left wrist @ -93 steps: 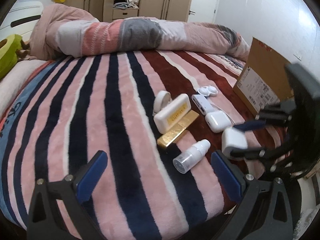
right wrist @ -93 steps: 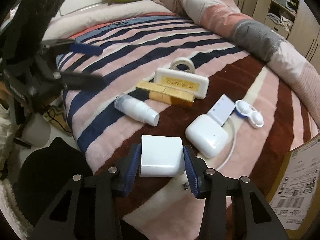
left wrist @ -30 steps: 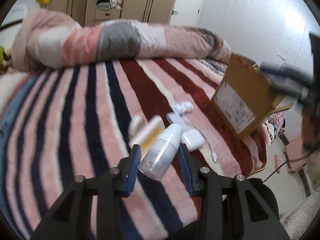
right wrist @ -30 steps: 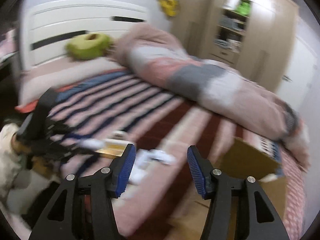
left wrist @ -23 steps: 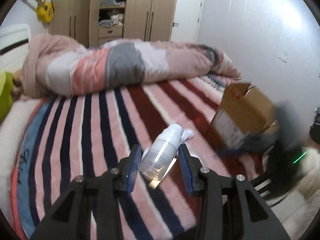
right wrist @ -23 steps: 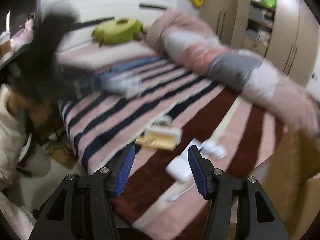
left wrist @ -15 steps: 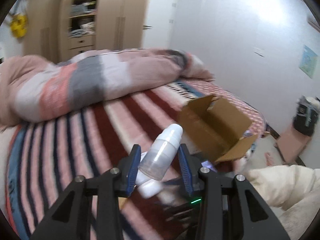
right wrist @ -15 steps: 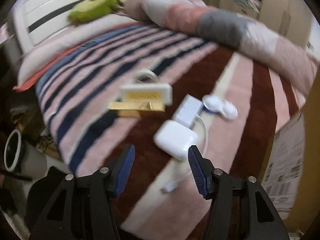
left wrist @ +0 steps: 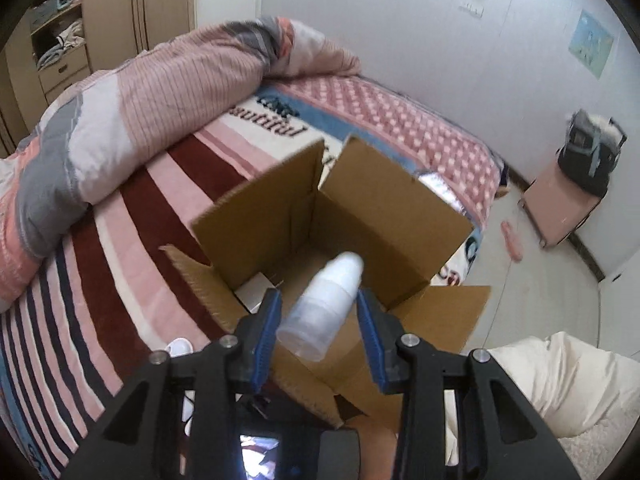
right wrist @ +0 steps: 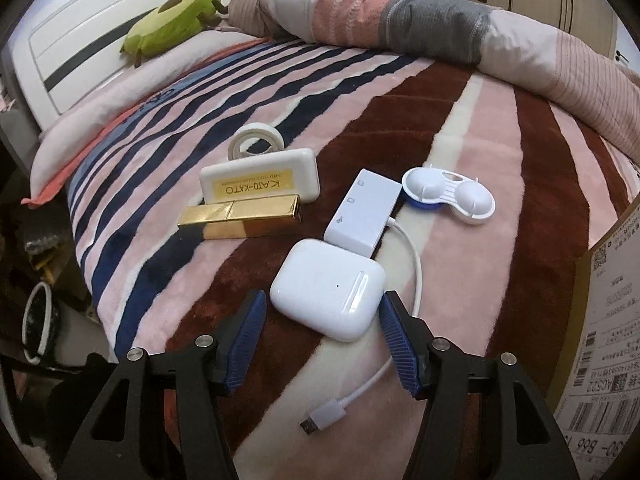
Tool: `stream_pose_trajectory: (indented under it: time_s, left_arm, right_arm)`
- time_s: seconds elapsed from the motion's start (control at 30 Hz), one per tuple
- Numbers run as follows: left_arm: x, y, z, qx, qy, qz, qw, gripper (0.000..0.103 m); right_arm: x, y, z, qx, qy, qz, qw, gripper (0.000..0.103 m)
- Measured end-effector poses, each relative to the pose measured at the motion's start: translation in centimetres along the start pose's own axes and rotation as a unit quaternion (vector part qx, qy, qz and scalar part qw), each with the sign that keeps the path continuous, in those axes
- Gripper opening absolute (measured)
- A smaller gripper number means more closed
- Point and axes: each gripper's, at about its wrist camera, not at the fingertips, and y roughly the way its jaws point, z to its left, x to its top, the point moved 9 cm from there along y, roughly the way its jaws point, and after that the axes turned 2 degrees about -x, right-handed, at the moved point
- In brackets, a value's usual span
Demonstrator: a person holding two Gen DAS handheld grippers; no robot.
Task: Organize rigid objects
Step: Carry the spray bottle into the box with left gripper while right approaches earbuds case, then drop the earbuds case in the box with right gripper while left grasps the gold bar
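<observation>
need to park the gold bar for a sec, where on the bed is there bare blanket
Bare striped blanket lies left of the white tape ring, toward the green plush, and beyond the white lens case up to the rolled duvet. It is crowded from the gold bar past the white adapter hub to the white earbud case.

Bed (right wrist: pixel 460 120) with striped blanket. On it: earbud case (right wrist: pixel 328 294), hub (right wrist: pixel 363 212) with cable (right wrist: pixel 414 276), lens case (right wrist: pixel 448 195), gold bar (right wrist: pixel 240 222), white box (right wrist: pixel 260 182), tape roll (right wrist: pixel 256 142) behind it, green plush (right wrist: pixel 170 20), rolled duvet (right wrist: pixel 420 12), open cardboard box (left wrist: pixel 360 216).
</observation>
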Motion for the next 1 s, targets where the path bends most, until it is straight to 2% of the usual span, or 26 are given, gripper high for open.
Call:
stream_pose_trajectory:
  time_s: [0.03,0.1,0.2,0.3,0.4,0.5,0.63,0.7,0.83,1.0]
  left_arm:
    - [-0.1,0.4,-0.2,0.003,0.001,0.008,1.0000,0.041]
    - [-0.6,0.5,-0.2,0.006,0.002,0.008,0.9999,0.056]
    - [-1.0,-0.6,0.2,0.013,0.006,-0.008,0.9999,0.060]
    - [-1.7,-3.1,1.4,0.016,-0.006,-0.036,0.9992,0.063]
    - [-3.2,-6.0,3.9,0.048,-0.020,-0.065,0.9965,0.069]
    - [-5.9,-8.5,7.6,0.086,-0.054,-0.086,0.9911,0.069]
    - [-11.4,-11.5,13.3,0.153,-0.109,-0.112,0.9759,0.069]
    - [-14.0,-12.3,15.4,0.165,-0.131,-0.117,0.9704,0.069]
    - [-20.0,-12.2,19.3,0.170,-0.184,-0.116,0.9611,0.069]
    - [-24.4,-8.2,20.0,0.158,-0.194,-0.080,0.9650,0.069]
  right_arm:
    - [0.0,0.1,0.1,0.000,-0.001,-0.001,1.000,0.058]
    - [0.1,0.2,0.2,-0.006,-0.007,-0.004,1.000,0.059]
    - [0.2,0.3,0.4,-0.017,-0.017,-0.010,1.000,0.053]
    - [0.3,0.2,0.4,-0.019,-0.019,-0.014,1.000,0.052]
    - [0.3,0.0,0.5,-0.021,-0.027,-0.020,0.999,0.052]
    - [0.4,-0.6,0.8,-0.011,-0.036,-0.028,0.999,0.052]
    - [0.7,-2.2,2.3,0.005,-0.059,-0.049,0.997,0.052]
    - [1.0,-3.1,3.0,0.008,-0.067,-0.056,0.996,0.052]
    - [2.0,-5.5,3.8,0.009,-0.073,-0.075,0.994,0.052]
    - [4.5,-12.1,4.9,0.021,-0.082,-0.133,0.988,0.052]
